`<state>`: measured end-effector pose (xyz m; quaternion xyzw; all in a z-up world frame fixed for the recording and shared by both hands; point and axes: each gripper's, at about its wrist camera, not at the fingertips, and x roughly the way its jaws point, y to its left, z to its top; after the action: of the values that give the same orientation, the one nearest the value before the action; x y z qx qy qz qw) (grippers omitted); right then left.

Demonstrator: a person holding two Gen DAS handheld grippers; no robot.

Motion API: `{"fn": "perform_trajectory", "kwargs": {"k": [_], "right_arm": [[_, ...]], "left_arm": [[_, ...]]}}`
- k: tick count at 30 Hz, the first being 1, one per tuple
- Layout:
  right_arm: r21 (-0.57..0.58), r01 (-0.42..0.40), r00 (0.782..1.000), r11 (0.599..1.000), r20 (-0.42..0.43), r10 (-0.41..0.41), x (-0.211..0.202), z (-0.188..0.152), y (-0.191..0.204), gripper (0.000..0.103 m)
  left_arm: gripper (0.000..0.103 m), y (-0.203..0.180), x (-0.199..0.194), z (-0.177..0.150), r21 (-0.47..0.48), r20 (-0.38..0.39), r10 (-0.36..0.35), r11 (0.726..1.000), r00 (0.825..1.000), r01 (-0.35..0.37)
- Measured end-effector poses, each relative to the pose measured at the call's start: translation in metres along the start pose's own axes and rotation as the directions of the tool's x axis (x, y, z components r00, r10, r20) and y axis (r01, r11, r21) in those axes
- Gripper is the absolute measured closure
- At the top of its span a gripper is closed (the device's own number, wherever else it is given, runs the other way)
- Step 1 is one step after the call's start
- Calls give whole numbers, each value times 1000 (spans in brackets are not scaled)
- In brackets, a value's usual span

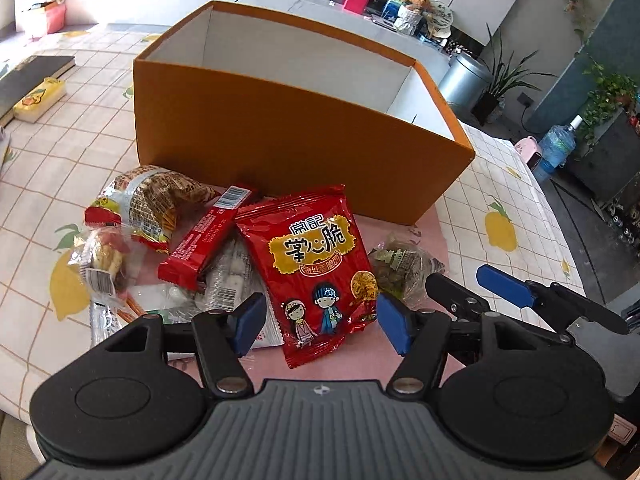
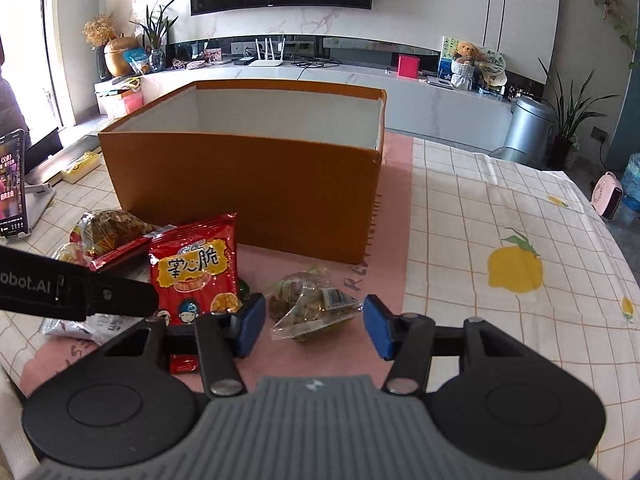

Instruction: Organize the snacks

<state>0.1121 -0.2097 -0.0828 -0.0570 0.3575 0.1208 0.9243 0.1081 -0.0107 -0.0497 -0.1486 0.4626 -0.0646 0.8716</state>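
An open orange box (image 1: 280,140) with a white inside stands on a pink mat; it also shows in the right wrist view (image 2: 248,188). A pile of snack packets lies in front of it. My left gripper (image 1: 320,326) is open, its blue pads on either side of the lower end of a red noodle-snack packet (image 1: 316,264). My right gripper (image 2: 314,326) is open around a clear packet of green snacks (image 2: 308,304), which also shows in the left wrist view (image 1: 400,268). The right gripper's fingers (image 1: 504,286) reach in from the right.
Left of the red packet lie a red bar packet (image 1: 200,240), a peanut bag (image 1: 156,200) and clear-wrapped snacks (image 1: 104,264). A yellow case (image 1: 38,100) and a dark book (image 1: 24,76) lie far left. A phone on a stand (image 2: 12,184) stands at the left. The lemon-print tablecloth (image 2: 500,240) spreads right.
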Motion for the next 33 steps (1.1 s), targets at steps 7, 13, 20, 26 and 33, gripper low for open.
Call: {"fn": "perform_trajectory", "kwargs": {"k": [7,13,20,26,33], "right_arm": [[24,-53,998,998,-29,53,34,13,-15,60],[101,-99,992,990,-71,106,51,10,-27,60],[143,-117,984,983,-114,134,59,3,-33,60],[144,-118,981,983,-134,137,63,0,-32,63],[139,-116,981,983,-136,135,61,-1,-31,65]], "left_arm": [[19,-12,21,5,-66,-16,89,994,996,-90],[17,-18,37,7,-87,-45,140,986,989,-144],[14,-17,48,13,-153,-78,147,976,986,-157],[13,-26,61,14,-134,-105,197,968,975,-210],[11,-30,71,10,-135,-114,228,961,967,-242]]}}
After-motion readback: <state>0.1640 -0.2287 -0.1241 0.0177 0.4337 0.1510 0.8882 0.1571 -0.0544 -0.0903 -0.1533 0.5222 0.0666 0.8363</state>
